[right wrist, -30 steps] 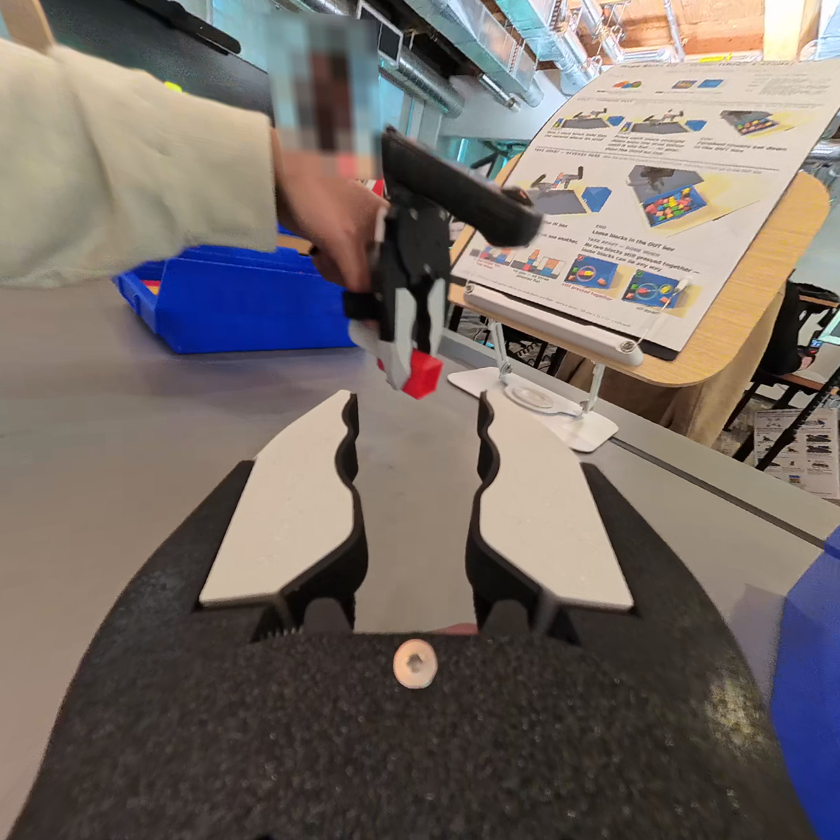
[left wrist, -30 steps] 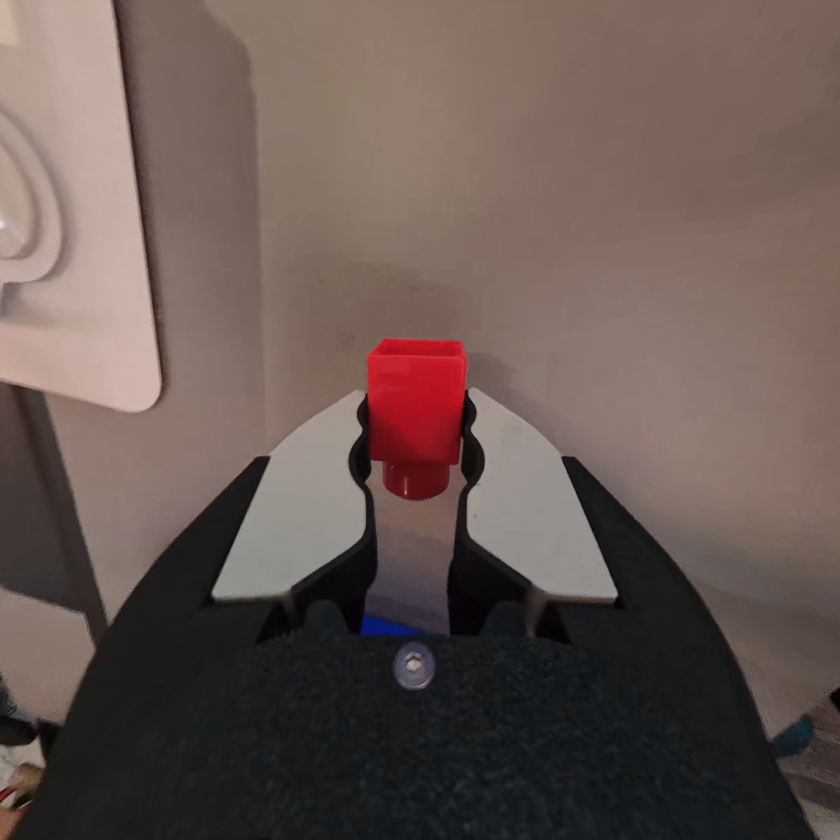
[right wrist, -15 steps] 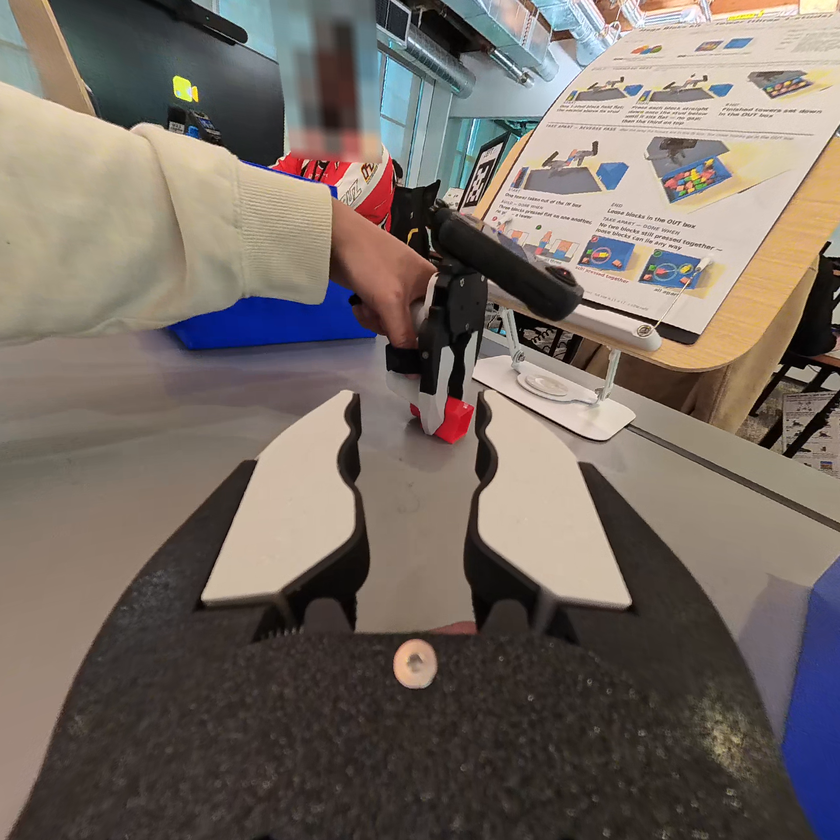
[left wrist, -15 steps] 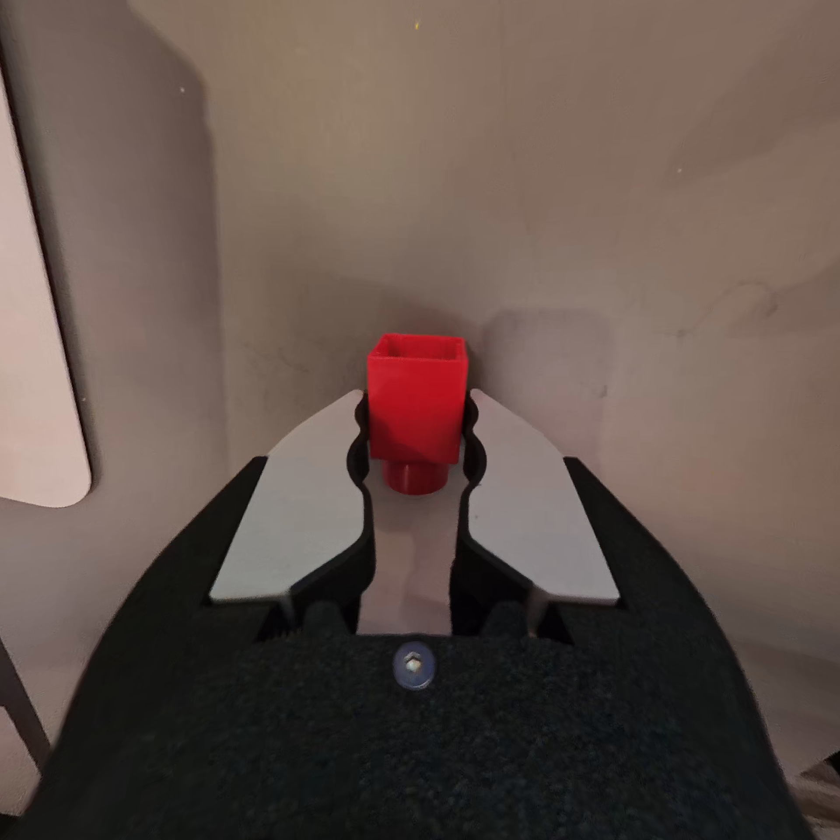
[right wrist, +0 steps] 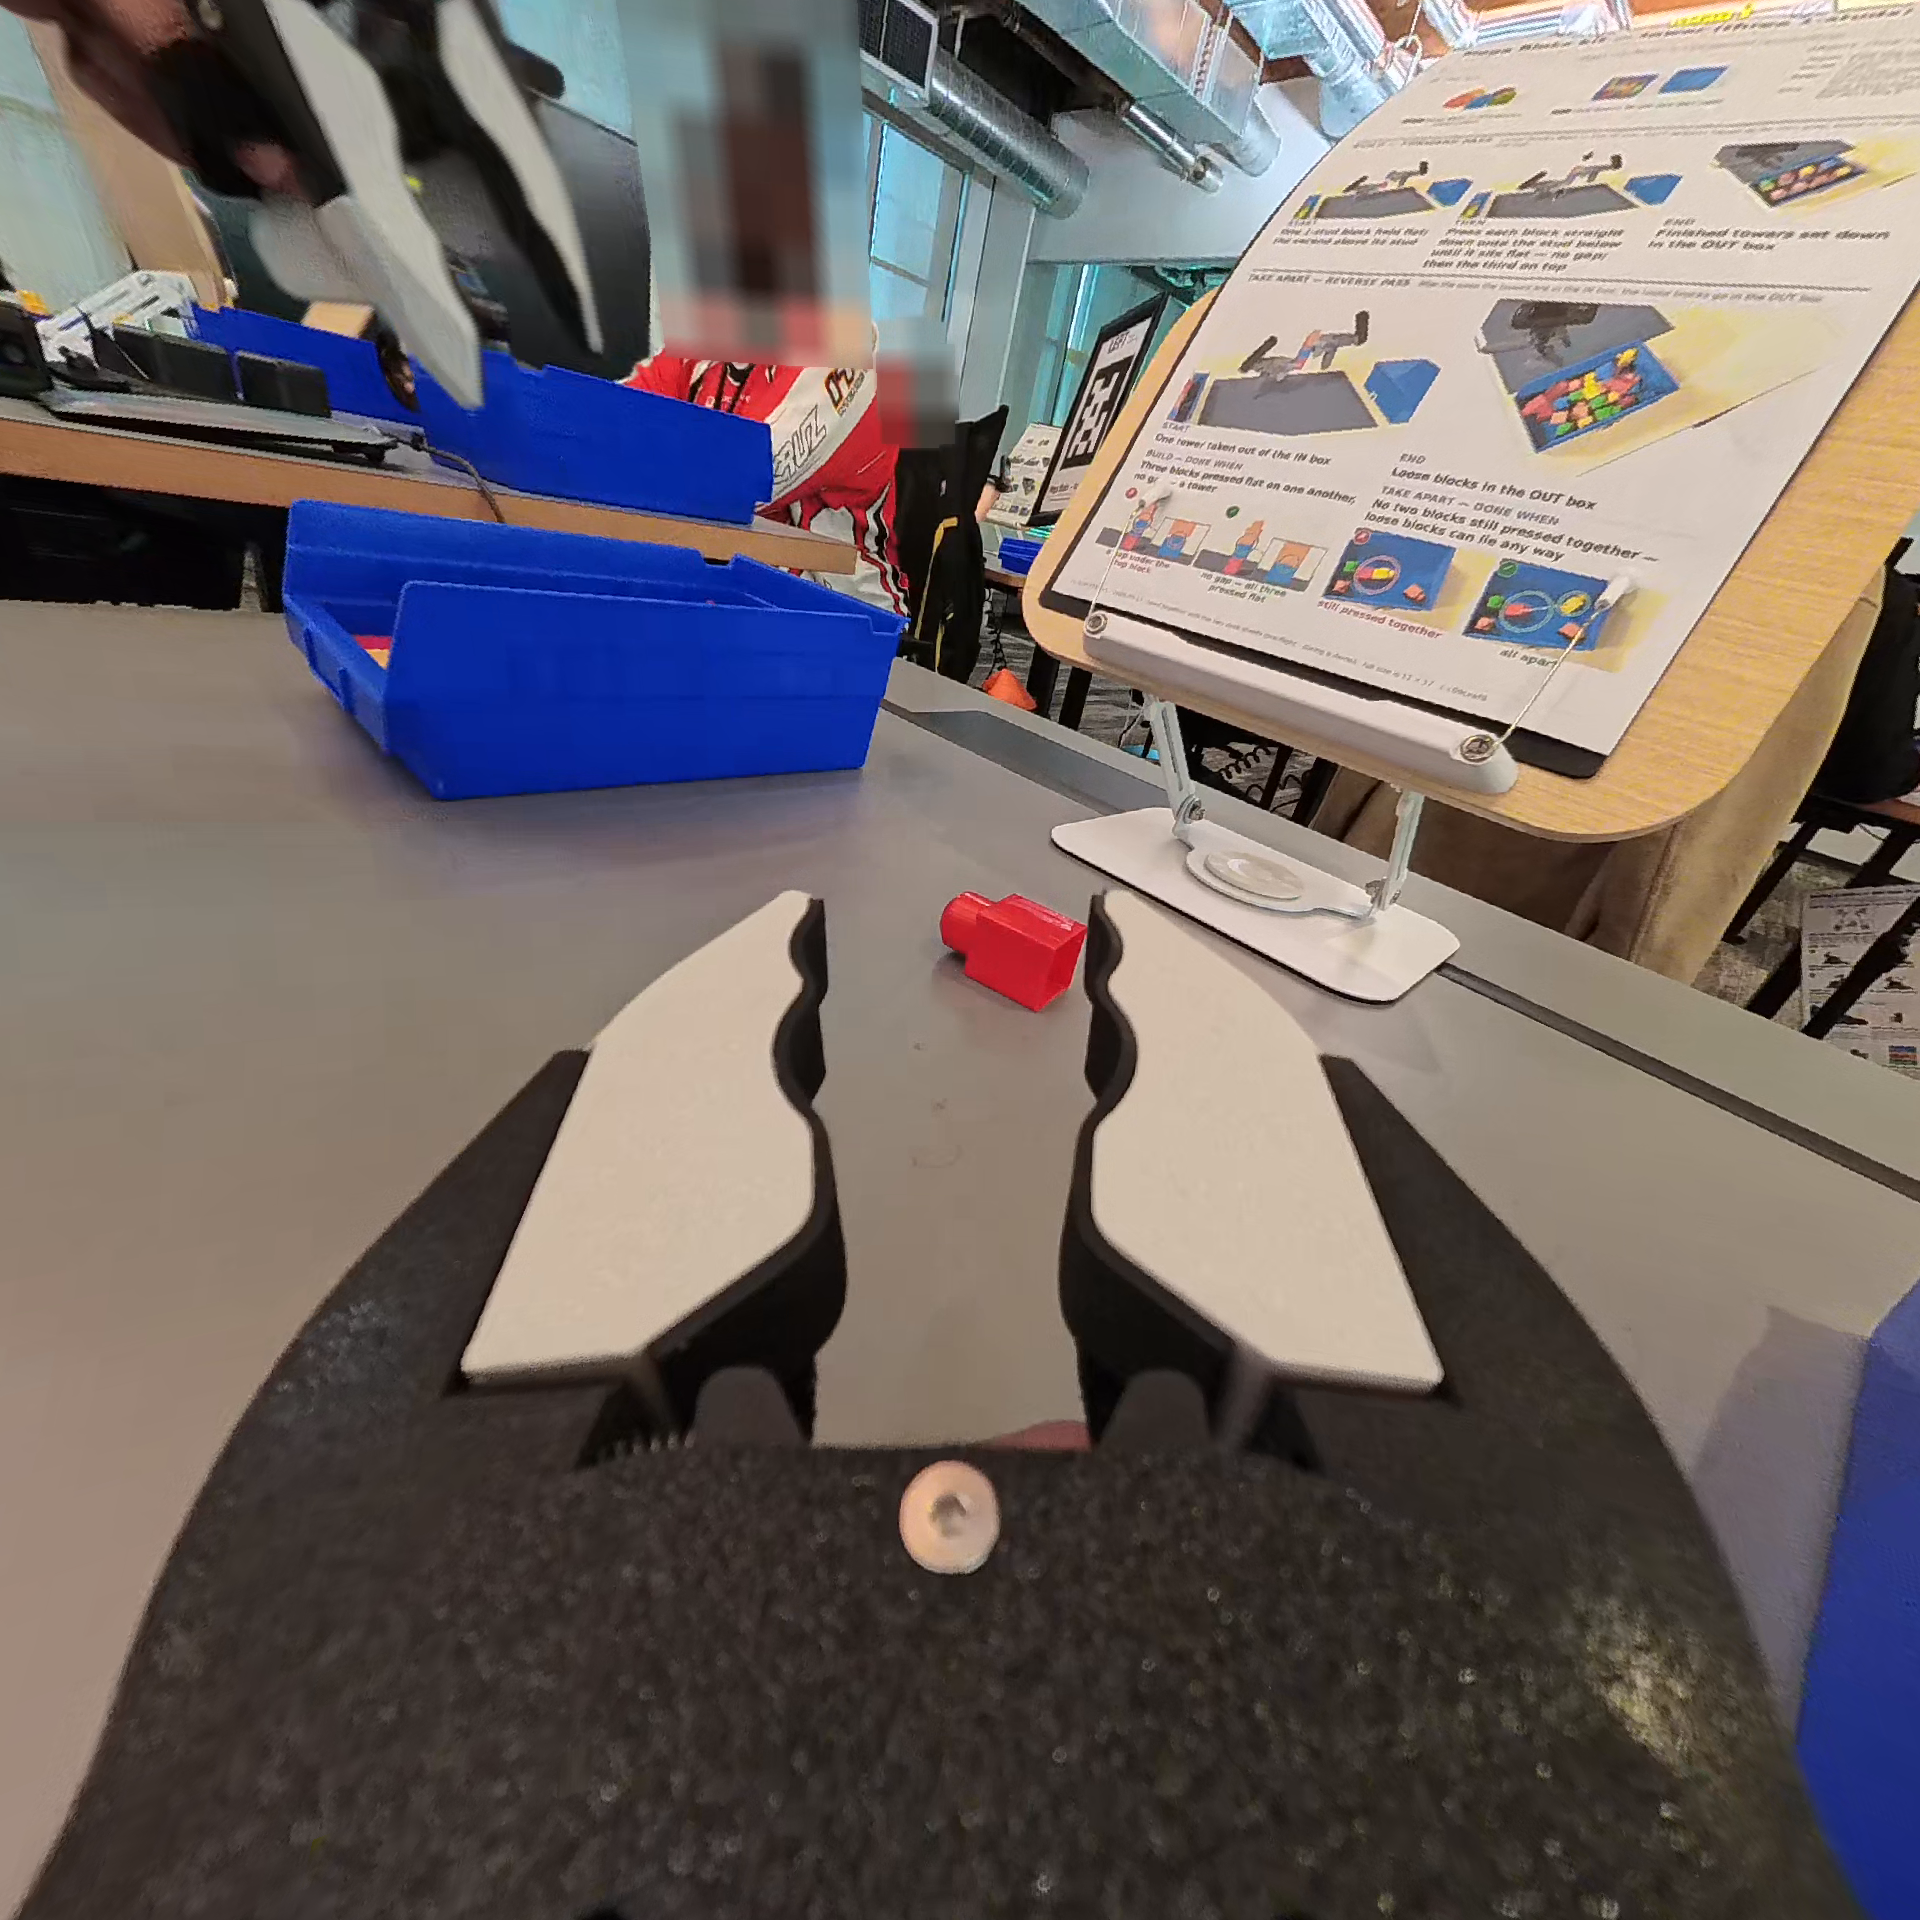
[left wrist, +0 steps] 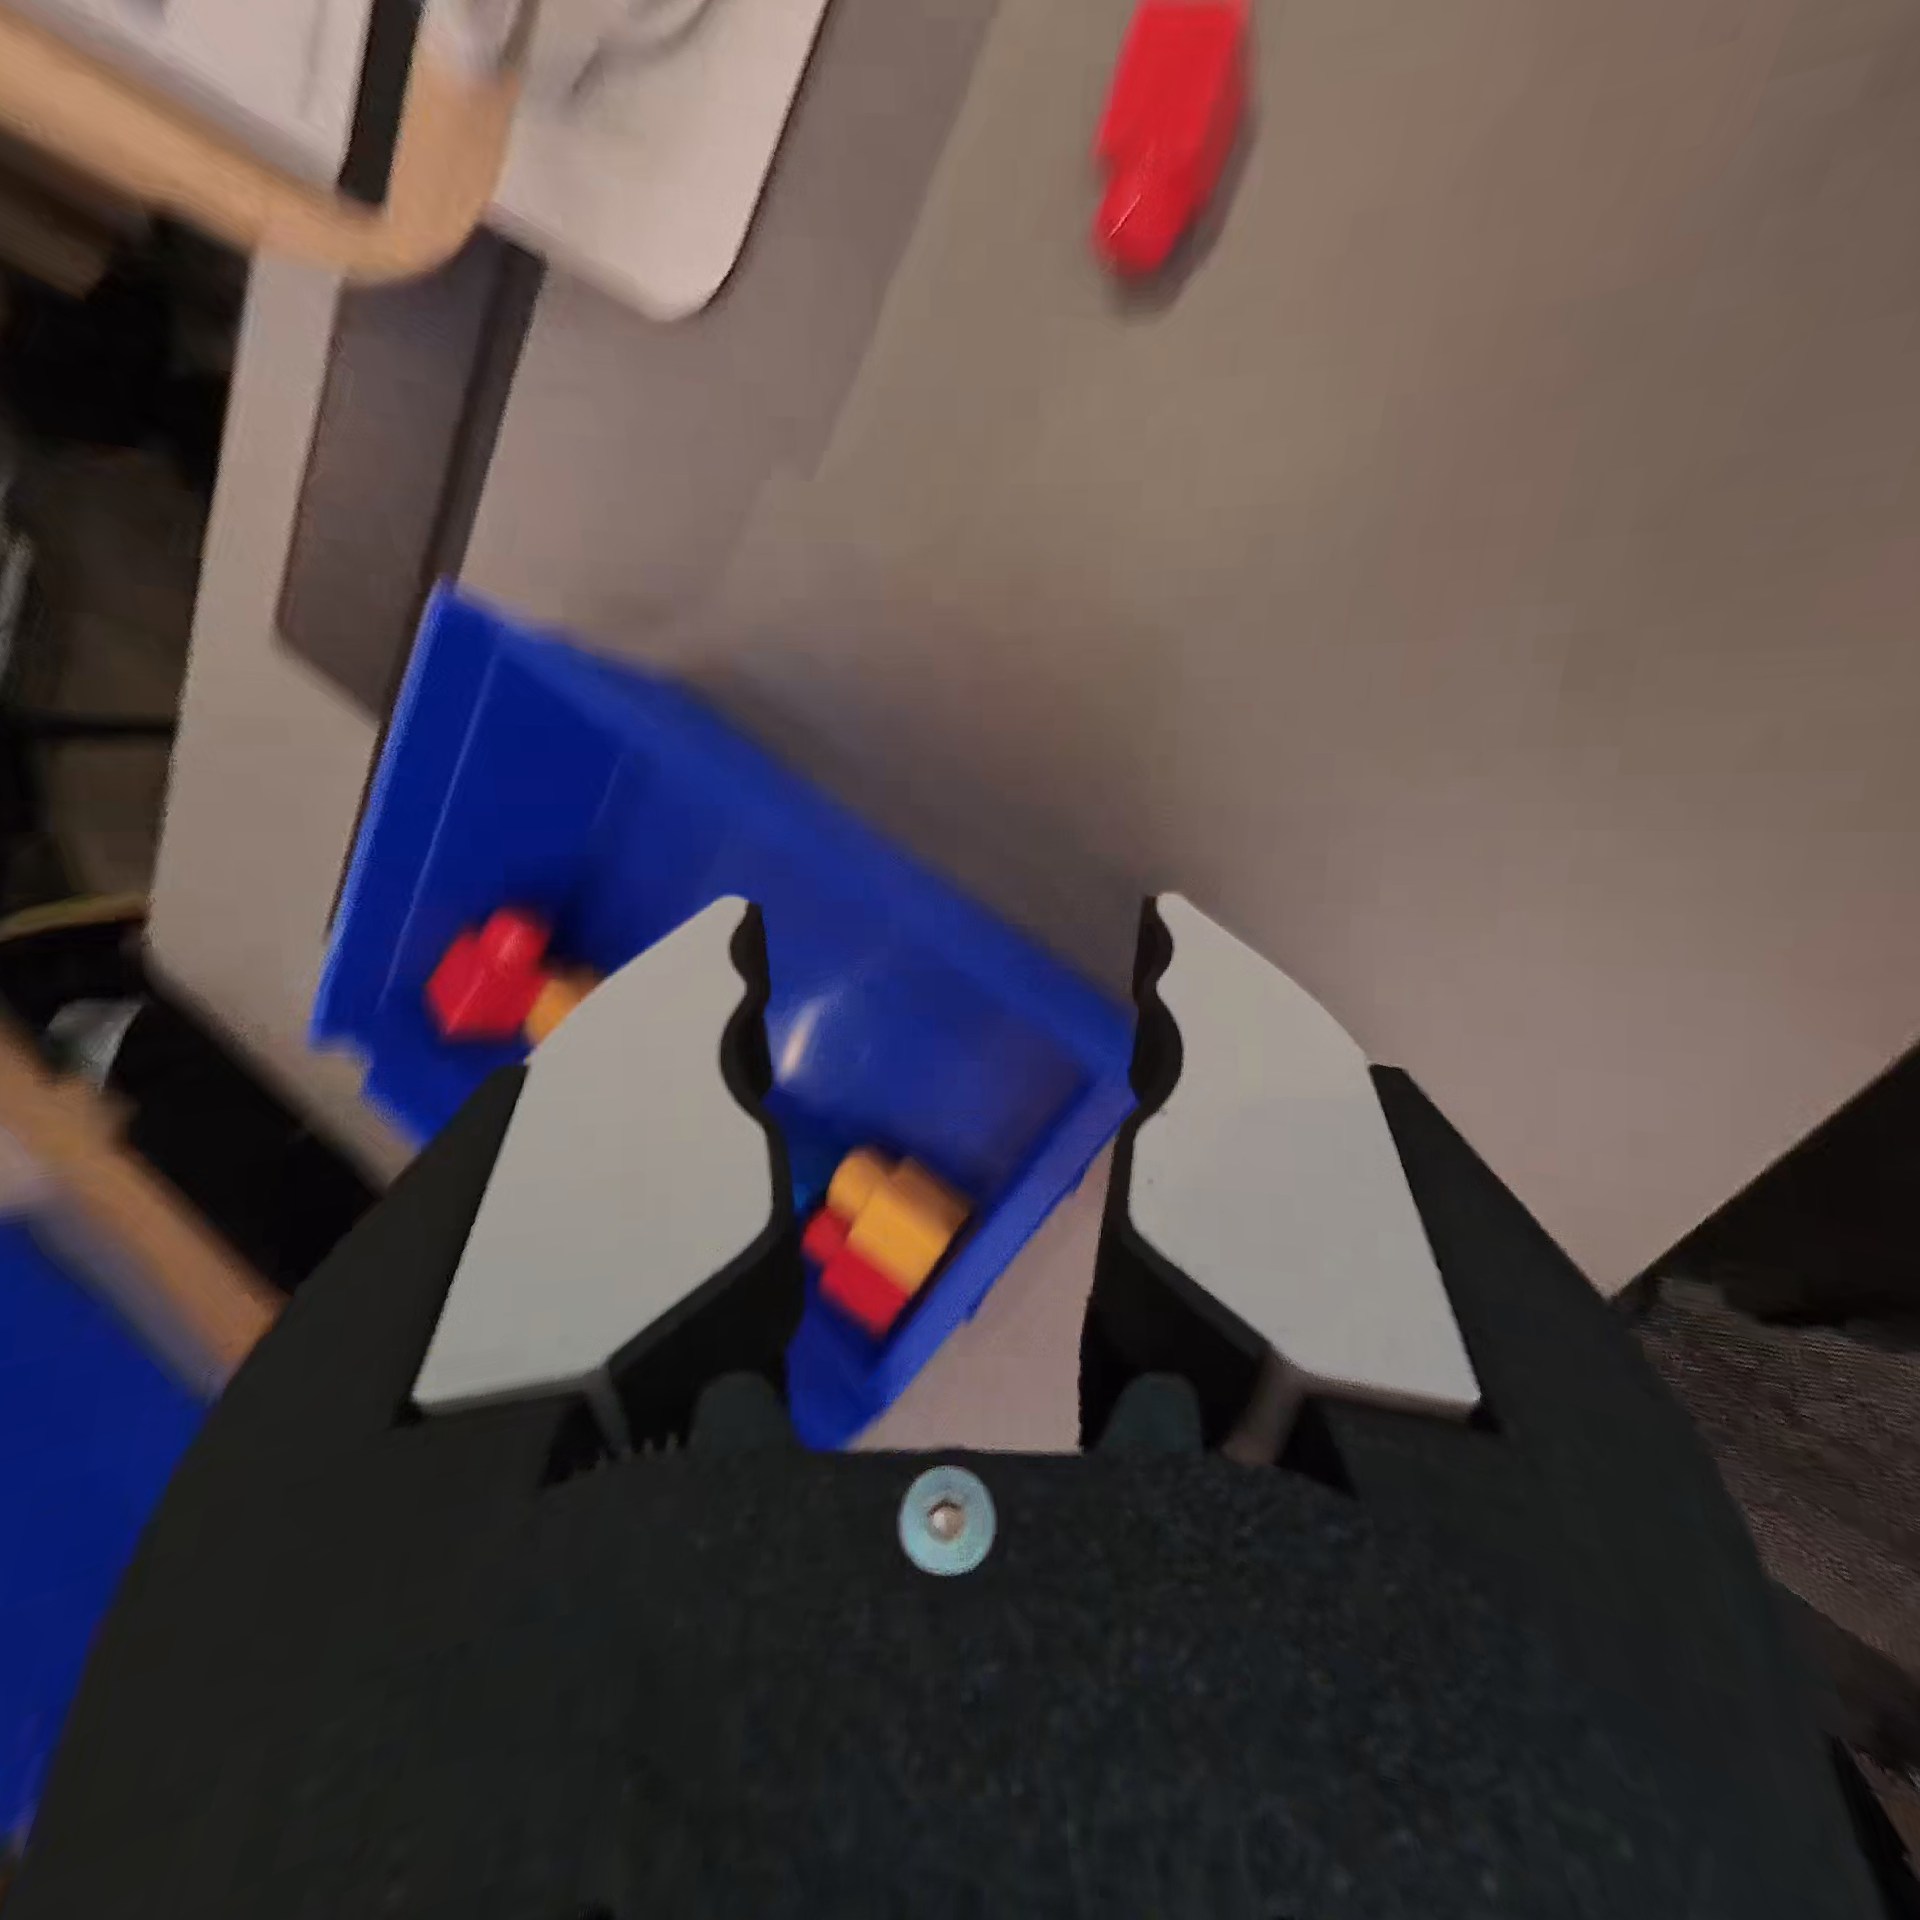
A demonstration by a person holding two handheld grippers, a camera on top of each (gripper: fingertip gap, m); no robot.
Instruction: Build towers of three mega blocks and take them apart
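Observation:
A red mega block lies on its side on the grey table, just beyond my right gripper's open, empty fingertips. It also shows in the blurred left wrist view, far ahead. My left gripper is open and empty, raised above a blue bin that holds red and yellow-orange blocks. The left gripper also shows in the right wrist view, high at the top left, its fingers apart.
A blue bin stands at the back left of the table. A document stand with an instruction sheet on a white base stands at the right. Another blue bin's edge is at the right border.
My left gripper set the red block down on the table, opened, and lifted away towards the blue bin. The block now lies on its side. My right gripper stayed open and hardly moved.

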